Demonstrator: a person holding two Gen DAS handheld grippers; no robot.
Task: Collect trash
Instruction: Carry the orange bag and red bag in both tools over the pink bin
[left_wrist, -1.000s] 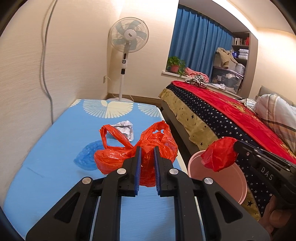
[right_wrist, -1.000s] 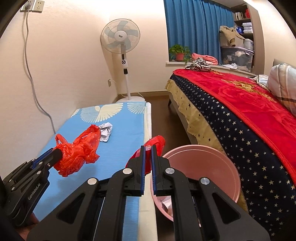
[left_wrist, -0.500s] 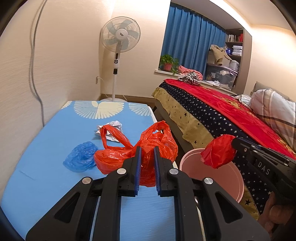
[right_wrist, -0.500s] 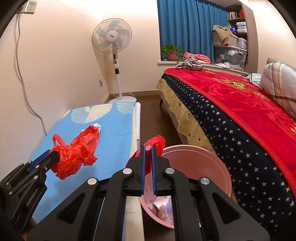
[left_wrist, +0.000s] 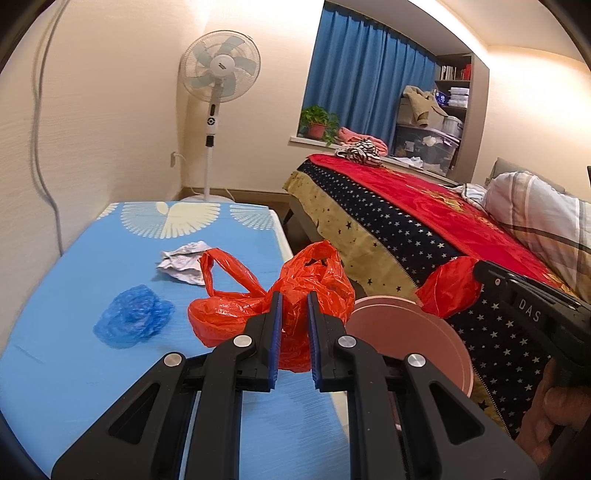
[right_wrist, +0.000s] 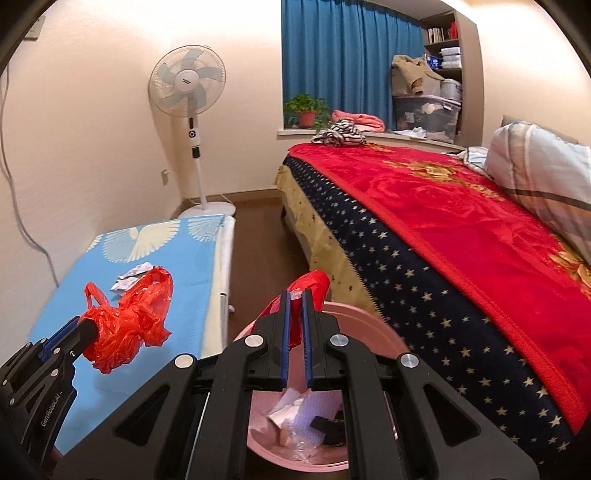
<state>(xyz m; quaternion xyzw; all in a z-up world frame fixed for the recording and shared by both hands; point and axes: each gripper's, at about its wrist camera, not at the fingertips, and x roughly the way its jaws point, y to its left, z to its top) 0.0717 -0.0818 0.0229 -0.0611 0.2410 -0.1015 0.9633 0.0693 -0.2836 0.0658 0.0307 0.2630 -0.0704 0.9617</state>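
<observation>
Midway: left gripper (left_wrist: 292, 325) and right gripper (right_wrist: 294, 321) each clamp a red bag (left_wrist: 236, 314), the right's (right_wrist: 310, 284) over the pink bin (right_wrist: 369, 321); blue wad (left_wrist: 133, 321) and foil wrapper (left_wrist: 183, 260) remain beyond.

A: Warm indoor light, bright strip glowing along the ceiling (left_wrist: 480, 33) upper right. Walls cream-orange, no hard shadows.
B: Fisheye bends everything; black corners both views. Cable (left_wrist: 40, 122) at left edge smeared, slight blur. Centre sharp, mild sheen on the red bag (left_wrist: 258, 314).

The pink bin (right_wrist: 369, 332) is partly hidden behind the right gripper's fingers (right_wrist: 284, 314). What lies inside it is unclear. The picture's edge cuts off the pillow (left_wrist: 535, 218).
</observation>
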